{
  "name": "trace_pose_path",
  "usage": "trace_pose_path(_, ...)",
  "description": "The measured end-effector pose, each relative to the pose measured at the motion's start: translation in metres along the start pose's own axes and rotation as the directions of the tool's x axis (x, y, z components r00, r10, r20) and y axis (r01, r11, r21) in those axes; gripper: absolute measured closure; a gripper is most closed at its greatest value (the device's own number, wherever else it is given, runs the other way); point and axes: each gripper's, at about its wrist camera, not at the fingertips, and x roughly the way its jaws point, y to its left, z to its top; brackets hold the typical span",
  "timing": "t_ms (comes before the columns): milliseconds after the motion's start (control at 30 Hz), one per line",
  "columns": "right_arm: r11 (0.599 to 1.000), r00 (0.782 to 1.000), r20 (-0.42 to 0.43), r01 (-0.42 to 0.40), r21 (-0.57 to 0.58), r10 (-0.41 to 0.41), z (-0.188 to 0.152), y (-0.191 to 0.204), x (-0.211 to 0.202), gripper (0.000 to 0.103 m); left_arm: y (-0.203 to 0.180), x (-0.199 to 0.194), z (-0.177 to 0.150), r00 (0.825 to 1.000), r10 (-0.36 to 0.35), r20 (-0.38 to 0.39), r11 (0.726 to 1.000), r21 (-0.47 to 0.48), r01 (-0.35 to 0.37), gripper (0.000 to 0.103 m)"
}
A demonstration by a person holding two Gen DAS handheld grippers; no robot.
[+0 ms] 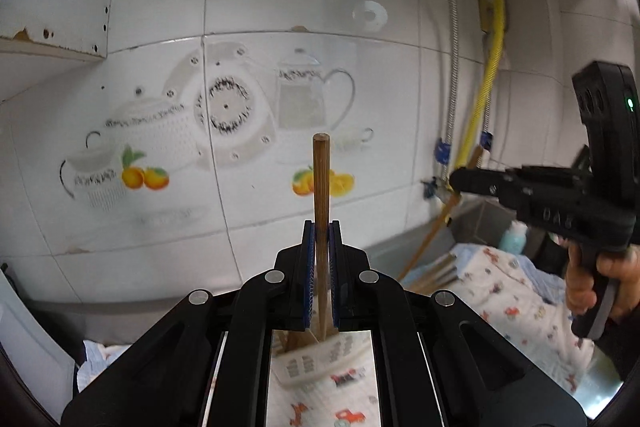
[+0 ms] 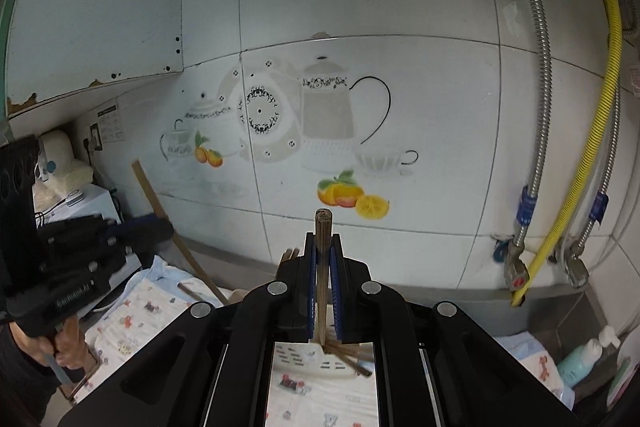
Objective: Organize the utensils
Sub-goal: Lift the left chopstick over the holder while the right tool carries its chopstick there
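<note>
In the left wrist view my left gripper (image 1: 321,227) is shut on a wooden chopstick (image 1: 321,179) that stands upright between the blue pads. Below it lies a white slotted utensil basket (image 1: 316,359) on a patterned cloth (image 1: 500,291). My right gripper (image 1: 458,181) shows at the right, held by a hand, shut on another chopstick (image 1: 436,227). In the right wrist view the right gripper (image 2: 323,239) clamps an upright chopstick (image 2: 323,223). The basket (image 2: 304,359) beneath holds several chopsticks (image 2: 352,357). The left gripper (image 2: 164,227) at the left carries its slanted chopstick (image 2: 150,187).
A tiled wall with teapot and fruit pictures stands close ahead. A yellow hose (image 2: 610,67) and metal hoses (image 2: 540,131) run down the wall at the right. A pale blue bottle (image 2: 580,359) stands in the right corner. A white appliance (image 2: 84,203) sits at the left.
</note>
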Motion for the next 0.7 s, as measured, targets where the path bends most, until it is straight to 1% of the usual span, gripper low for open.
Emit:
trace_pose_path(67,1.0,1.0,-0.001,0.007,-0.004,-0.007,0.002,-0.001,0.007,0.097,0.003,0.006,0.004,1.0,0.026,0.014,1.0,0.008,-0.026,0.098)
trace_pose_path(233,1.0,0.999,-0.033,0.001,0.017,-0.001,-0.005,-0.005,0.029,0.097,0.012,0.026,-0.001,0.998,0.069,-0.01,0.998,-0.001,-0.069,0.098)
trace_pose_path(333,1.0,0.998,-0.056,-0.006,0.025,0.007,-0.013,-0.006,0.041,0.097,0.017,0.036,-0.008,0.997,0.067,-0.025,0.998,-0.016,-0.067,0.098)
trace_pose_path(433,1.0,0.996,-0.091,-0.007,0.025,0.009,-0.025,-0.006,0.052,0.097,0.021,0.046,-0.015,0.996,0.072,-0.057,0.997,-0.023,-0.074,0.098)
trace_pose_path(567,1.0,0.992,-0.123,-0.007,0.022,0.01,-0.038,-0.005,0.06,0.097,0.028,0.059,-0.027,0.992,0.071,-0.106,0.996,-0.039,-0.076,0.097)
trace_pose_path(700,1.0,0.988,-0.152,-0.009,0.029,0.013,-0.05,-0.007,0.066,0.096,0.031,0.068,-0.035,0.988,0.065,-0.138,0.996,-0.052,-0.072,0.097)
